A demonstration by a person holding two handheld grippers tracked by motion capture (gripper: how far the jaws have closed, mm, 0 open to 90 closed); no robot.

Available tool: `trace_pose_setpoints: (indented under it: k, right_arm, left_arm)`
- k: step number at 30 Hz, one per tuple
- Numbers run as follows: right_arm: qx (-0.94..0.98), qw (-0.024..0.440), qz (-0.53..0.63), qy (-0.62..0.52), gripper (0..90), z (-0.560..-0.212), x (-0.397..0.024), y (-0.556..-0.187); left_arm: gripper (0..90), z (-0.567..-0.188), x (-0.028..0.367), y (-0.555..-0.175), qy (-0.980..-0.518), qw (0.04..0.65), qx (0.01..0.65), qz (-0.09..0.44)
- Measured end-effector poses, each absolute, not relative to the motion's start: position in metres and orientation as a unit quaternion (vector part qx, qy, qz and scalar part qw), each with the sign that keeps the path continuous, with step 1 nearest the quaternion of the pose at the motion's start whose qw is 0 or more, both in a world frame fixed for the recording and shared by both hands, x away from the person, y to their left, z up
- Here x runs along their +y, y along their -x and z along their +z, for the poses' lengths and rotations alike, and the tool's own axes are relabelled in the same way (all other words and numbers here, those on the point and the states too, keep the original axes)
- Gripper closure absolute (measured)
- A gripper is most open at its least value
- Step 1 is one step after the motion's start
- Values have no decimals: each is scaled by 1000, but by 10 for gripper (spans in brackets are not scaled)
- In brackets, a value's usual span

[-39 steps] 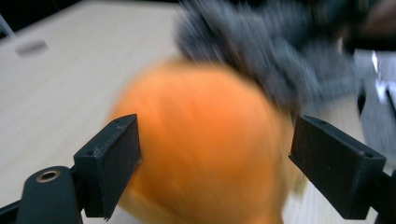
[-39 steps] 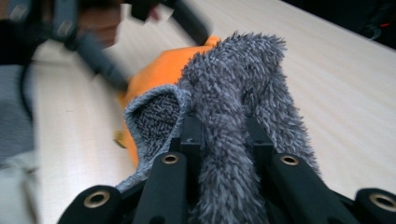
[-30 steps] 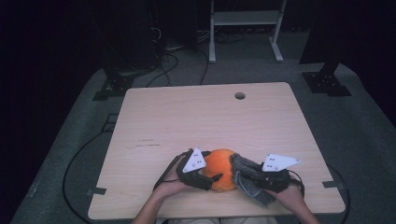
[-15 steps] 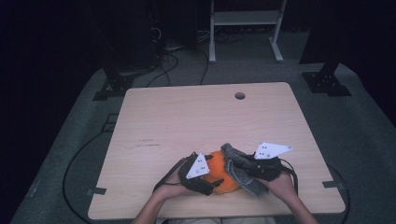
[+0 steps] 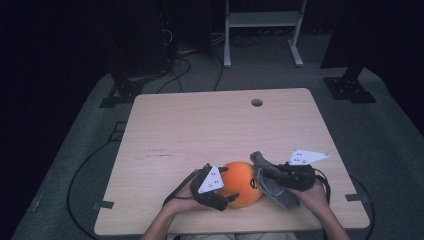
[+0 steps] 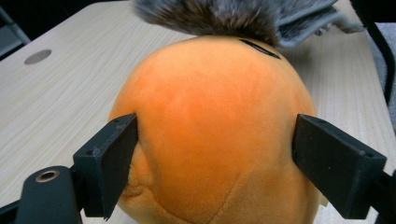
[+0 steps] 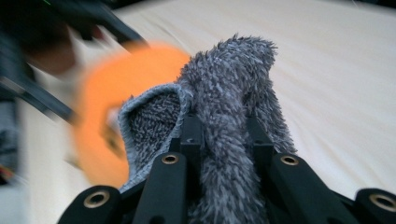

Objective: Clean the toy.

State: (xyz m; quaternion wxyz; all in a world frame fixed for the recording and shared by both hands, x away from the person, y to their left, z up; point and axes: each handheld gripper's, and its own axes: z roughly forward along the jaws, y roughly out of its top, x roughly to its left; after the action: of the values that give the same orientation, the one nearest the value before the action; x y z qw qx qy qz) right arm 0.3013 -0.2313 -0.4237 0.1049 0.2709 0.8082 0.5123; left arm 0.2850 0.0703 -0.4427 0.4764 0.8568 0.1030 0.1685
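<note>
Orange plush ball (image 5: 241, 183) resting on bench (image 5: 200, 130), near the front edge, well short of the round hole (image 5: 256, 102) at the far side; taken as landmark below.

Left claw (image 6: 215, 163): 2 black jaws spread wide, 1 pressed on each flank of the ball, plush bulging slightly at the left pad; ball held. In high view, left claw (image 5: 227, 197) hugging the ball's left front, white three-cornered plate (image 5: 211, 180) on top, left hand (image 5: 182, 202) behind it.

Right claw (image 7: 219, 130): jaws nearly together, pinched on a grey fuzzy cloth (image 7: 229, 107); cloth standing up out of the jaws, knitted inner face visible on 1 fold, shaggy pile outside. In high view, right claw (image 5: 260, 172) just right of the ball, grey cloth (image 5: 272, 182) draped against the ball's right side and trailing down toward the bench; right hand (image 5: 312, 195) farther right.

Seen from left claw, grey pile (image 6: 210, 16) touching the ball's top, beside a short black stitched mark (image 6: 260, 48).

Ball blurred in right claw view; contact between cloth and ball not readable there.
</note>
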Motion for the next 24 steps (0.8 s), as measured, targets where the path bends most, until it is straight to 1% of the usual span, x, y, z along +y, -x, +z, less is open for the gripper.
trace_pose_setpoints:
  k: [1,2,5,7,8,12,14,16,17,19,20,21,22,23,24]
  right_arm:
    - [808,105,512,-271,738,-424,-231,-301]
    - [813,104,518,-246,736,-416,-216,-297]
    - [826,112,502,-230,736,-418,-203,-295]
    - [822,103,508,-237,738,-422,-205,-297]
    - [819,95,510,-245,738,-424,-209,-300]
    - [815,87,492,-293,738,-439,-233,-304]
    - [819,93,482,-296,738,-440,-235,-303]
    - [823,110,470,-299,737,-437,-238,-299]
    - [805,99,504,-297,737,-429,-236,-293]
    - [799,93,520,-287,737,-424,-231,-290]
    - [813,106,510,-261,736,-418,-216,-285]
    - [813,106,510,-261,736,-418,-216,-285]
    - [825,114,495,-248,737,-421,-204,-283]
    - [825,117,495,-247,737,-423,-203,-283]
    - [824,112,497,-249,737,-424,-204,-284]
  left_arm:
    - [152,-443,69,-284,-857,477,99,169]
    - [151,-443,69,-283,-857,478,92,169]
    - [143,-443,71,-284,-861,473,87,167]
    - [143,-444,73,-284,-858,478,89,164]
    - [143,-444,73,-284,-858,479,90,163]
    - [143,-444,74,-285,-855,484,91,161]
    - [143,-444,73,-284,-855,484,91,163]
    - [139,-444,73,-284,-856,482,90,165]
    - [136,-444,73,-284,-855,483,90,164]
    - [131,-444,73,-285,-854,486,88,163]
    - [122,-442,73,-286,-852,488,87,166]
    - [111,-442,73,-286,-852,488,87,166]
    - [105,-437,76,-288,-847,495,96,166]
    - [105,-437,76,-288,-847,495,96,166]
    - [105,-432,82,-290,-836,515,105,156]
